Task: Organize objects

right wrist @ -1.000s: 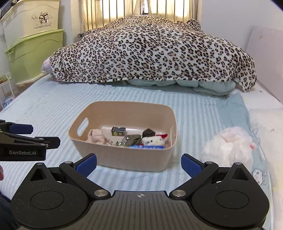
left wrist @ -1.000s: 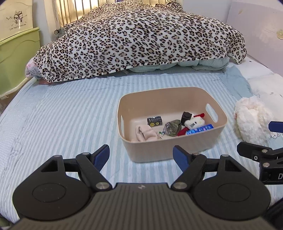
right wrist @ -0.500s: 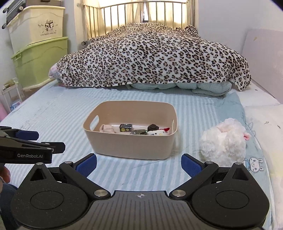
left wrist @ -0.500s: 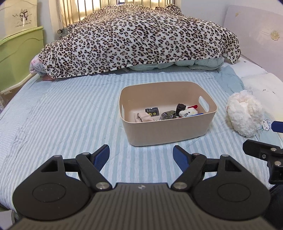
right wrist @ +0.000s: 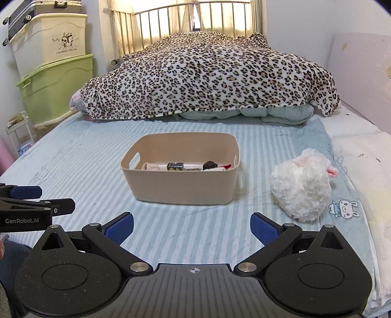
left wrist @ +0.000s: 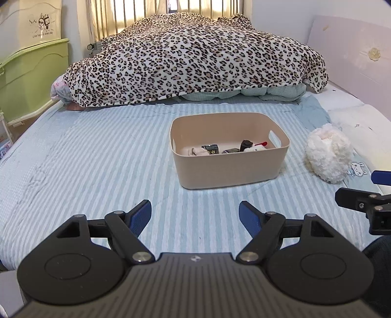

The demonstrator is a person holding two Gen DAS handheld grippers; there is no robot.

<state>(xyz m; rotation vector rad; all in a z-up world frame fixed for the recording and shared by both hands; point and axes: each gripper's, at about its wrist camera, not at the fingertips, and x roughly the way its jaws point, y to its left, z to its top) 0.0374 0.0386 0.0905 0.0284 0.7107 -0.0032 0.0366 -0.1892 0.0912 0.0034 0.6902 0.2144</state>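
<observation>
Beige plastic bin sits on the striped blue bedsheet, roughly in the middle of the bed, with cut-out handles in its short walls. Inside it lie several small things along the bottom: a pale pink folded cloth at the left end, a small dark box with yellow print next to it, a dark lumpy item further right, and a white toy with a red part beside that. From the right wrist view only their tops show over the near wall, so how they touch one another cannot be told.

To the right of the bin, apart from it, a white fluffy plush toy rests on the sheet, a pink bit showing at its right side. A cartoon rabbit print lies on the fabric just in front of it.

Behind the bin, a leopard-print blanket is heaped across the far half of the bed, over pale blue bedding. A metal bed rail stands at the far end. Stacked storage boxes, cream over green, stand left of the bed.

Left tongs hover over the near edge of the bed, spread wide and holding nothing. Right tongs are likewise spread wide and hold nothing, well short of the bin.
</observation>
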